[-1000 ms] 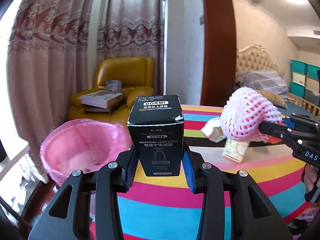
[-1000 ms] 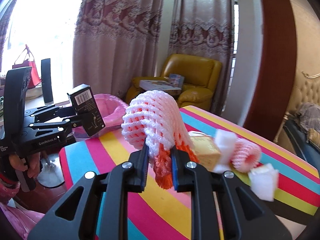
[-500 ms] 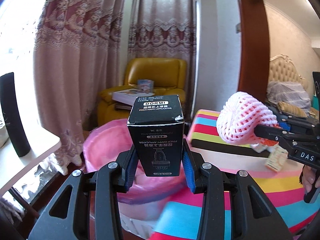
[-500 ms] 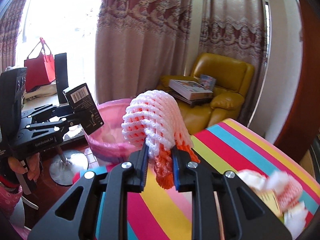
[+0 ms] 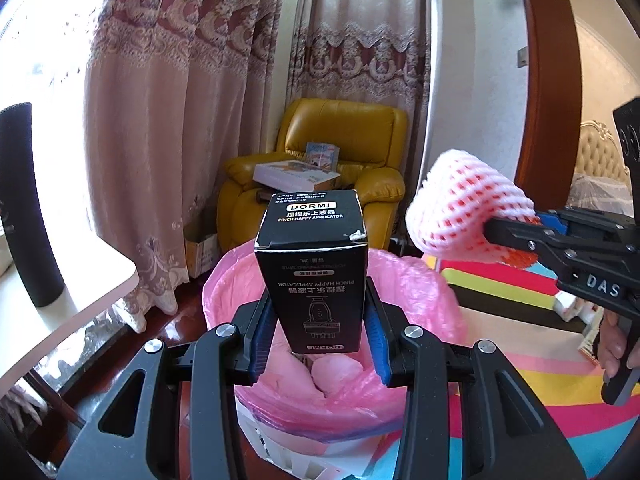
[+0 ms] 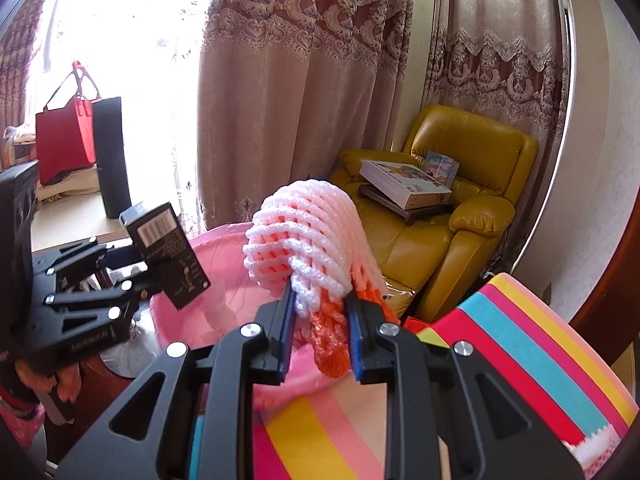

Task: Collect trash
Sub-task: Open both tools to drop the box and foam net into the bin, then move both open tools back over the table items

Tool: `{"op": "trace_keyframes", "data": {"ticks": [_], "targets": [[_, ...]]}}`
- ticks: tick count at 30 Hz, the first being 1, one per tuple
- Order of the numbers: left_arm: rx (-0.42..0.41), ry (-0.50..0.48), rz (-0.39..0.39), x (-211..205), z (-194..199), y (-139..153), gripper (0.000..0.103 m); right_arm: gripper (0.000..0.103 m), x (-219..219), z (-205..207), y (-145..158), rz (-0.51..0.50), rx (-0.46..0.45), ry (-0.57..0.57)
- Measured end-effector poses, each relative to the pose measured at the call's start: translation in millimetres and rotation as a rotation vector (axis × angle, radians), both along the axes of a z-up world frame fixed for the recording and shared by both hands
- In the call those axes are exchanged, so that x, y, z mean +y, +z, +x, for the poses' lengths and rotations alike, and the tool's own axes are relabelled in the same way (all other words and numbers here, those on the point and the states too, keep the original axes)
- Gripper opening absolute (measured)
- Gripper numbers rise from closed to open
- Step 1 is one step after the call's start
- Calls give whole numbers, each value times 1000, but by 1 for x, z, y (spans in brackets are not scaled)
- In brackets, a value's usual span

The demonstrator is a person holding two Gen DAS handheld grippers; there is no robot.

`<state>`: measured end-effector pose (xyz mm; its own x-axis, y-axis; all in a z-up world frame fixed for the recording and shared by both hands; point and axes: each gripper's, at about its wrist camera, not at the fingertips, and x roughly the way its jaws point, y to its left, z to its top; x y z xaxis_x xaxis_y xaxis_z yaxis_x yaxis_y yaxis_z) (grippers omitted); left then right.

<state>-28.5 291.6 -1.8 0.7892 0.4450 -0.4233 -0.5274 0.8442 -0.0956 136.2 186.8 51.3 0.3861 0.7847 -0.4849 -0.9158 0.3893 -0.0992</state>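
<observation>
The black carton marked DORMI stands upright between the blue pads of the left tongs, clamped at its lower sides and held directly above the open mouth of the pink-lined bin; pale crumpled scraps lie inside the liner beneath it; to the right of the bin, just over its rim, the right tongs are squeezed on a foam fruit net, white mesh over orange, whose bulging end rises above the pads while an orange tail hangs between them; the bin sits hard against the edge of the striped desk, whose pink, yellow, blue and black bands run away on the bin's right side, with a few small scraps of litter near its far edge; behind the bin a mustard leather armchair carries a flat game box; to the left of the bin a white side table bears a tall black cylinder; patterned curtains hang behind it all.
</observation>
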Motion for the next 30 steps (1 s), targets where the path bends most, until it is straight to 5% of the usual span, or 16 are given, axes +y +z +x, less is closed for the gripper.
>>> {"op": "trace_keyframes", "data": {"ticks": [2, 3, 4, 6, 12, 19, 21, 30], "targets": [[0, 7, -14, 9, 4, -3, 39, 29, 15, 7, -2, 5, 18, 16], [-1, 10, -15, 11, 5, -5, 43, 43, 18, 9, -2, 9, 26, 25], [-2, 14, -14, 15, 6, -6, 57, 69, 27, 13, -3, 10, 34, 35], [2, 37, -10, 18, 8, -8, 72, 81, 36, 17, -4, 10, 20, 21], [-5, 91, -25, 21, -9, -13, 84, 80, 20, 22, -1, 52, 53, 12], [12, 75, -4, -3, -17, -12, 88, 80, -51, 0, 6, 78, 9, -4], [7, 53, -10, -15, -14, -9, 96, 80, -79, -9, 7, 88, -7, -14], [6, -163, 39, -96, 31, 4, 96, 85, -211, -17, -9, 110, -39, -193]]}}
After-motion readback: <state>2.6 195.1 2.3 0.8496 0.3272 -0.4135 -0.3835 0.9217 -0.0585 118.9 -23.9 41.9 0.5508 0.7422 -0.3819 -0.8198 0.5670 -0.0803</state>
